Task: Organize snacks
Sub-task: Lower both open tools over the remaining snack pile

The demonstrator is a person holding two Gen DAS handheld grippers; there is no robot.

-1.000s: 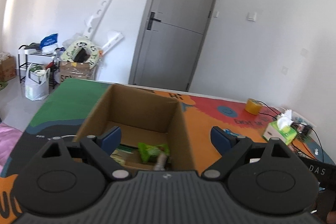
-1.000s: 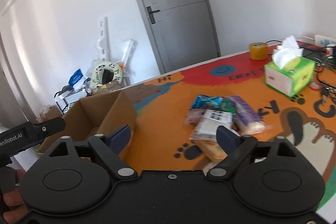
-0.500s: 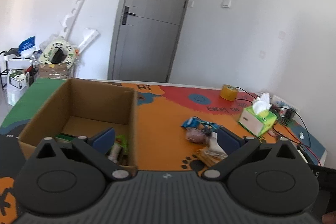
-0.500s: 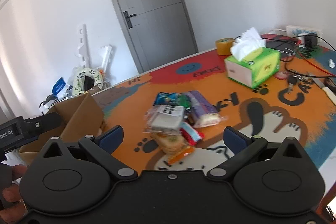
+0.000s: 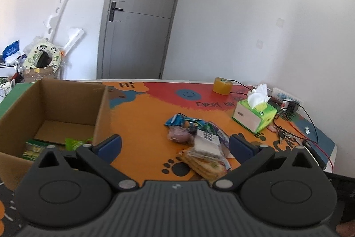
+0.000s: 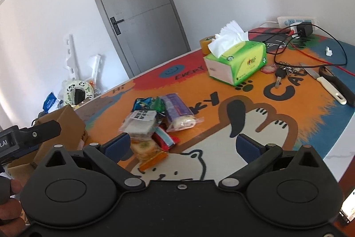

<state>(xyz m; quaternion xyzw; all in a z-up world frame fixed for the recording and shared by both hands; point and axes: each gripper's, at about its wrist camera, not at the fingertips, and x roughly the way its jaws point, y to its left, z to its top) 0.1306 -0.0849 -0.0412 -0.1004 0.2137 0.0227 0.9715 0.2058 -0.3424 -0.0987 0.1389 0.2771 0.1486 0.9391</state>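
Where box wall (image 5: 101,117) intervenes, green packet (image 5: 76,142) half hidden.

A bright room is enclosed by plain white walls (image 5: 244,14). A closed grey door (image 5: 142,14) with a dark handle is set ahead of the gripper. Left of the door, white boards (image 5: 57,14) and cluttered bags (image 5: 42,57) are propped against the wall. Daylight is spread evenly.

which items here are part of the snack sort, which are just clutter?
Job:
- cardboard box
- snack pile
- green packet already in the box

Clutter:
- tissue box
- tape roll
- keys
- knife
- power strip
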